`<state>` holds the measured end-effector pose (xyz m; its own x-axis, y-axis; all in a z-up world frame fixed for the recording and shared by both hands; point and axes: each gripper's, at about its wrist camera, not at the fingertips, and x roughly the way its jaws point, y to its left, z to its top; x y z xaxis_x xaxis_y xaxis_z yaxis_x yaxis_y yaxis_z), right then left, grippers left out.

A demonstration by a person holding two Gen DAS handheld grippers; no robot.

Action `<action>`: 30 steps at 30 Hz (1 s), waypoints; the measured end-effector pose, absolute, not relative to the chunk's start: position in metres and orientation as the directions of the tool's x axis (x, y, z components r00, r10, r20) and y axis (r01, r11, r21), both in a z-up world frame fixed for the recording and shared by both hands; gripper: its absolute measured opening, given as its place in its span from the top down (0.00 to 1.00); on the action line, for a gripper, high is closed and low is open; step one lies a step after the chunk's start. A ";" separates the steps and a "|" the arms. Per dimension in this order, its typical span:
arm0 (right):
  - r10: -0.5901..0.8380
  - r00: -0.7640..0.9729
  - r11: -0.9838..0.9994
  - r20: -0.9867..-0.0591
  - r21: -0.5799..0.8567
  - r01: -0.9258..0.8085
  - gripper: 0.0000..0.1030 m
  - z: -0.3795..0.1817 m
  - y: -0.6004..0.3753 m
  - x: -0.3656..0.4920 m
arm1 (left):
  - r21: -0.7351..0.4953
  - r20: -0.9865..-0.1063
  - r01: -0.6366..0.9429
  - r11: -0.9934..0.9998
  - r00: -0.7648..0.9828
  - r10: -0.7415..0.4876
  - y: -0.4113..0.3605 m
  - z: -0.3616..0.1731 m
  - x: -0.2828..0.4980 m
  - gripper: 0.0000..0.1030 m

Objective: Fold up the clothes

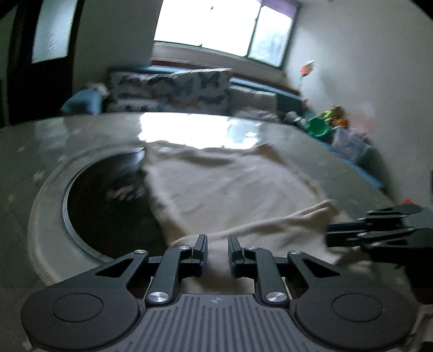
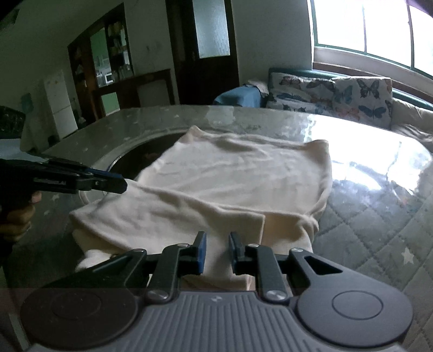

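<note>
A cream garment [image 2: 232, 173] lies on the table [image 2: 379, 216], its near part folded over in layers; it also shows in the left wrist view [image 1: 216, 184]. My left gripper [image 1: 217, 250] has its jaws narrowly apart with cream cloth running between them. In the right wrist view the left gripper [image 2: 119, 182] pinches the garment's left edge, lifted a little. My right gripper [image 2: 217, 250] also has cloth between its narrowly parted jaws at the near fold. The right gripper [image 1: 333, 235] shows at the garment's right edge in the left wrist view.
The table has a quilted grey cover [image 2: 373, 230] under glossy plastic and a round dark inset [image 1: 108, 195] partly under the garment. A sofa with butterfly cushions [image 2: 333, 92] stands behind, below a bright window [image 1: 216, 24]. Toys and a green bowl [image 1: 319, 127] lie far right.
</note>
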<state>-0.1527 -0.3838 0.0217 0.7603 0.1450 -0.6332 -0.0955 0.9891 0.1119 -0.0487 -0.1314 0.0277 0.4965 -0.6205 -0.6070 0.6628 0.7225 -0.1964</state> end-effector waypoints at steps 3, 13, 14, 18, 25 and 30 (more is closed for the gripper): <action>0.149 0.758 0.989 -0.635 0.114 -0.098 0.83 0.023 -0.385 -0.154 | -0.200 -0.625 0.644 0.738 0.497 -0.602 -0.119 0.021 -0.047 0.82; 0.138 0.785 0.990 -0.604 0.110 -0.089 0.79 0.032 -0.386 -0.141 | -0.173 -0.580 0.692 0.701 0.504 -0.641 -0.137 0.035 -0.056 0.82; 0.133 0.782 0.991 -0.609 0.110 -0.083 0.79 0.030 -0.387 -0.139 | -0.163 -0.593 0.693 0.702 0.500 -0.631 -0.141 0.031 -0.054 0.82; 0.117 0.772 0.991 -0.625 0.118 -0.055 0.79 0.024 -0.395 -0.138 | -0.175 -0.613 0.684 0.709 0.488 -0.622 -0.142 0.022 -0.049 0.81; 0.160 0.766 0.987 -0.623 0.091 -0.132 0.66 0.033 -0.386 -0.157 | -0.129 -0.568 0.737 0.664 0.494 -0.659 -0.139 0.042 -0.078 0.77; 0.158 0.746 0.977 -0.647 -0.004 -0.211 0.66 0.027 -0.370 -0.167 | -0.042 -0.585 0.798 0.601 0.468 -0.662 -0.154 0.035 -0.103 0.74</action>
<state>-0.1670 -0.3698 0.0271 0.7463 0.1584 -0.6465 -0.2111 0.9775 -0.0041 -0.1033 -0.1542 0.0355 0.4677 -0.6624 -0.5851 0.7984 0.6006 -0.0417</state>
